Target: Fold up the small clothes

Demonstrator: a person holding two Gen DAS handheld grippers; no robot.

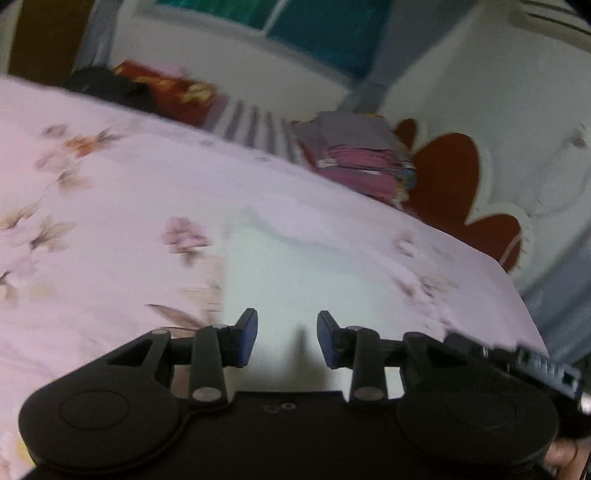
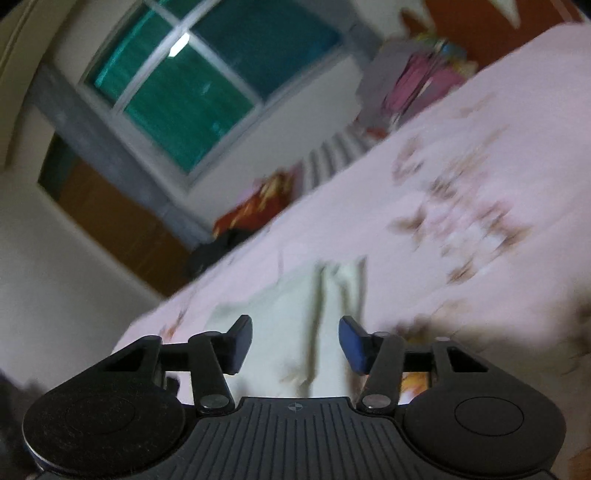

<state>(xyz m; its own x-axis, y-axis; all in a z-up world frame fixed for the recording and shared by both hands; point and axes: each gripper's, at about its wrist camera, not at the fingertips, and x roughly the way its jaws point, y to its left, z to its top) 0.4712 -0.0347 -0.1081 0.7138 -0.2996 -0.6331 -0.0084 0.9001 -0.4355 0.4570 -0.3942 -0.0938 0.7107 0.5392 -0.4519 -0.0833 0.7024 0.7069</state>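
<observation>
Hovering over a flowered pink bedsheet [image 1: 110, 206], the left gripper [image 1: 287, 339] shows its blue pads parted to a narrow gap with nothing between them. Just beyond the fingertips, in the lower middle of the frame, a small pale garment [image 1: 295, 273] lies flat on the sheet, its far edge slightly rumpled. A stack of folded clothes [image 1: 354, 158] sits at the bed's far side, upper centre-right, with a red-and-white cushion [image 1: 454, 184] beside it and a window [image 1: 295, 29] along the top.

From the right wrist the scene is tilted and blurred. The right gripper [image 2: 295, 341] stands somewhat wider, also empty, with the pale garment [image 2: 317, 325] showing between and beyond its fingers. A lengthwise ridge, seemingly a folded-over edge, runs up its middle. The folded clothes [image 2: 417, 77] appear at upper right, the window [image 2: 207, 85] at upper left, a red and dark heap [image 2: 251, 210] at the bed's edge.

Judging by this, a fold has been laid and both tools are free. Doing the next one well likely means taking two matching corners of the near edge, pinching only the layers meant to move, and carrying both sides evenly so that ridge does not drag askew.
</observation>
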